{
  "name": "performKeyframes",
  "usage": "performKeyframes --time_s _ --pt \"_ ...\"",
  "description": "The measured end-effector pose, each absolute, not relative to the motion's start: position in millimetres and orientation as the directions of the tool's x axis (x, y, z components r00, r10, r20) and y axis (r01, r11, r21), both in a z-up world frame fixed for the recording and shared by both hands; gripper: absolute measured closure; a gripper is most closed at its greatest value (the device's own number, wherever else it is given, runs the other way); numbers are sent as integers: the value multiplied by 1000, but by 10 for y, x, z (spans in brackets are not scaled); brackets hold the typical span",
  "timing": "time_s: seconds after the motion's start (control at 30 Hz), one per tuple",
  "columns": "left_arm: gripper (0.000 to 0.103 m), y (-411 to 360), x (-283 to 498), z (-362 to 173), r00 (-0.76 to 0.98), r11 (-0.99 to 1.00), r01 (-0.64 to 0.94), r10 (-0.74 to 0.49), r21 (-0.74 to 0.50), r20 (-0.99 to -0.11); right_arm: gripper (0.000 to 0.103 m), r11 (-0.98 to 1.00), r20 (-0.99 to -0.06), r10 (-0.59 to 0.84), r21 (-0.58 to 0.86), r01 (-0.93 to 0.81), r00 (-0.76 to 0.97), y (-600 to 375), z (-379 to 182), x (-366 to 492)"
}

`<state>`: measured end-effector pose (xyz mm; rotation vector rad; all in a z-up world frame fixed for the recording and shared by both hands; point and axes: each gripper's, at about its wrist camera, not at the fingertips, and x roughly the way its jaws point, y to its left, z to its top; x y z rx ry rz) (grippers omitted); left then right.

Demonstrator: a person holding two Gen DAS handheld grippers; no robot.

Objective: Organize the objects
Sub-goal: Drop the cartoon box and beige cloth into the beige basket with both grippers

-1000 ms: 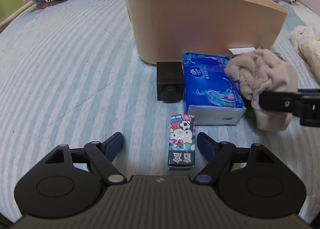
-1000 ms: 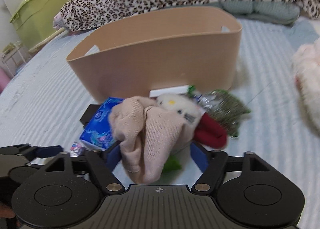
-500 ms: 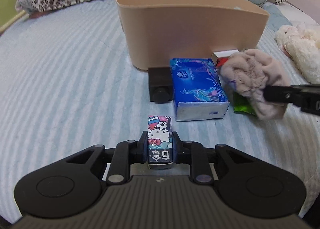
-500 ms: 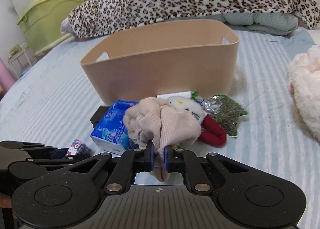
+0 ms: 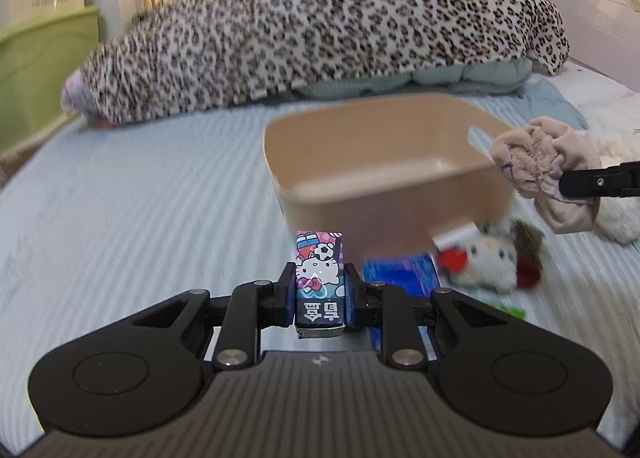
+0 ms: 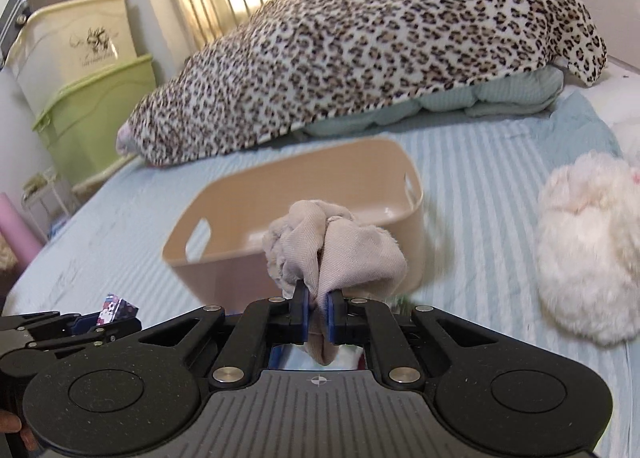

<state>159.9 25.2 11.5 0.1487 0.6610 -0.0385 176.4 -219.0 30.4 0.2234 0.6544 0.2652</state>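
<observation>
My left gripper (image 5: 319, 290) is shut on a small Hello Kitty box (image 5: 319, 274) and holds it up off the bed, short of the beige bin (image 5: 384, 170). My right gripper (image 6: 317, 302) is shut on a bunched beige cloth (image 6: 336, 254), held in the air near the bin's (image 6: 224, 258) front right side; the cloth also shows in the left wrist view (image 5: 544, 166). The bin looks empty inside. On the bed in front of it lie a blue tissue pack (image 5: 404, 270) and a Hello Kitty plush (image 5: 488, 258).
A leopard-print blanket (image 5: 320, 30) is piled at the head of the bed. A fluffy white plush (image 6: 588, 250) lies right of the bin. A green storage box (image 6: 96, 118) stands beside the bed at left. The striped sheet (image 5: 140, 218) left of the bin is bare.
Both grippers closed, the left on the Hello Kitty box and the right on the cloth, then rose from the bed with them. The bin's inside has come into view.
</observation>
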Motion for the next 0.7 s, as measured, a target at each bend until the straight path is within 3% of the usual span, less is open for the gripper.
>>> performKeyframes --time_s 0.3,0.7 --pt "78 23 2238 219 837 977 83 39 197 -545 95 956 -551 273 244 -160 789 -2128 370 2252" --pt "78 -95 2900 -167 785 987 36 68 155 -616 95 970 -587 231 201 -137 776 -1875 79 2797"
